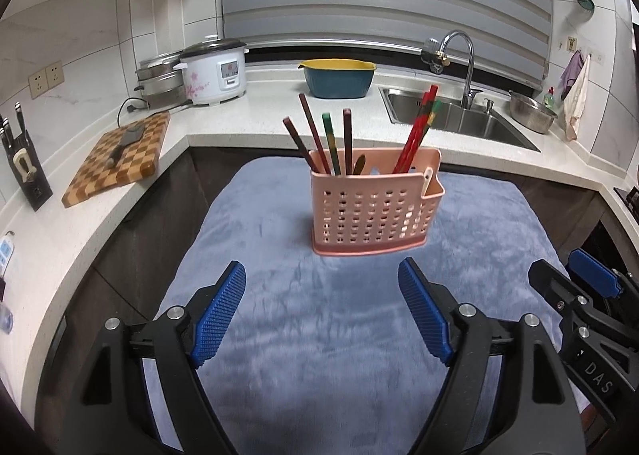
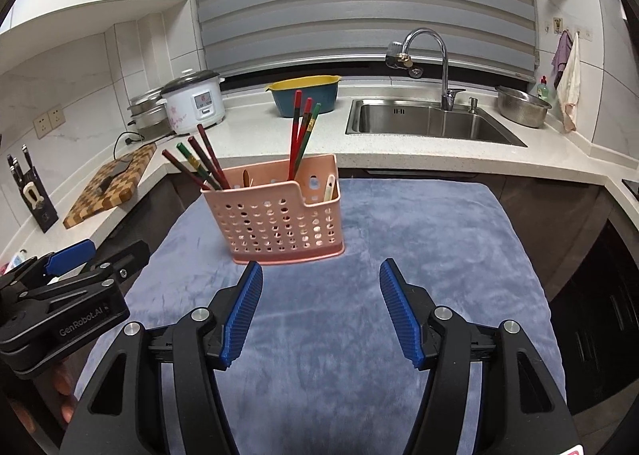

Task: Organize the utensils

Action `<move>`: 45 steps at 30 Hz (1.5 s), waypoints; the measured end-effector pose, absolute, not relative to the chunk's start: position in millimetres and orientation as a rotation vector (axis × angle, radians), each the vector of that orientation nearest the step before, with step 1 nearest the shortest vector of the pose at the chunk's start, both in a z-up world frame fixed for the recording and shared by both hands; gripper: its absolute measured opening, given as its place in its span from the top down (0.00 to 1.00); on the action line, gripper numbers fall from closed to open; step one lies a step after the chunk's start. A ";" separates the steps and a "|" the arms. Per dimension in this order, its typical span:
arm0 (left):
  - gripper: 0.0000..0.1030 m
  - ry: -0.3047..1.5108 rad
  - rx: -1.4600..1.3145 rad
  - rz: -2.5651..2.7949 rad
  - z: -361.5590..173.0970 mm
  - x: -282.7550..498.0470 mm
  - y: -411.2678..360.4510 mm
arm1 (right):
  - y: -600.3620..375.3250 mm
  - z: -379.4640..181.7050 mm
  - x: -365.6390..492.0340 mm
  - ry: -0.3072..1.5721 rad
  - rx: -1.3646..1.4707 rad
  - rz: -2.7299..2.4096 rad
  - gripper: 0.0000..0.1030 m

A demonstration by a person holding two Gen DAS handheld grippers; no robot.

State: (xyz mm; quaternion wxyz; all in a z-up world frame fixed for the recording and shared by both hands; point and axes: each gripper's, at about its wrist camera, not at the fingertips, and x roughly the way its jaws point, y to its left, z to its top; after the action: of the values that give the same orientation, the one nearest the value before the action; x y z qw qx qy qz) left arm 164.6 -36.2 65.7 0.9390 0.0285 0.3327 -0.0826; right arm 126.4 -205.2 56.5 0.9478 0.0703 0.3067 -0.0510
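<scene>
A grey-blue cloth [image 1: 279, 335] covers the dark table in front of a white counter [image 1: 259, 111] that wraps round the kitchen. On the cloth's far half stands the pink caddy [image 1: 373, 211], upright, a plastic box with rows of round holes in its front wall and a solid foot band; its front rim steps down at the right end. In the right wrist view the caddy [image 2: 279, 221] sits left of centre, just ahead of the right tongs.

Inside it, chopsticks stand in two groups. The left chopsticks [image 1: 319, 139], four dark red and green sticks, fan out and lean left. The right chopsticks [image 1: 419, 127], red with one green-tipped, are bunched together and lean right. Between the groups a brown spoon [image 1: 358, 164] handle pokes just above the rim, and a cream spoon [image 1: 426, 179] stands in the low right compartment.

The left tongs [image 1: 321, 295] hang over the cloth short of the caddy, blue ribbed pads wide apart, gripping nothing. The right tongs [image 2: 321, 291] are likewise spread wide and empty, near the caddy's foot but not touching it.

On the counter behind sit a rice cooker [image 1: 213, 70], a blue basin [image 1: 337, 80] with a yellow rim, a checkered board [image 1: 120, 157] and a steel sink [image 1: 451, 115].
</scene>
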 end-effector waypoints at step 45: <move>0.09 0.759 0.099 -0.079 26.8 140.4 -27.3 | -203.8 22.5 95.4 0.668 0.081 -0.176 0.06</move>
State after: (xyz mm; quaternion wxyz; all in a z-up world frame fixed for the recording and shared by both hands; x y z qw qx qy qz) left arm 140.4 -27.3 26.8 0.9268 0.0483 0.3703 -0.0387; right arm 95.4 -203.8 22.5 0.9402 0.0396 0.3271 -0.0861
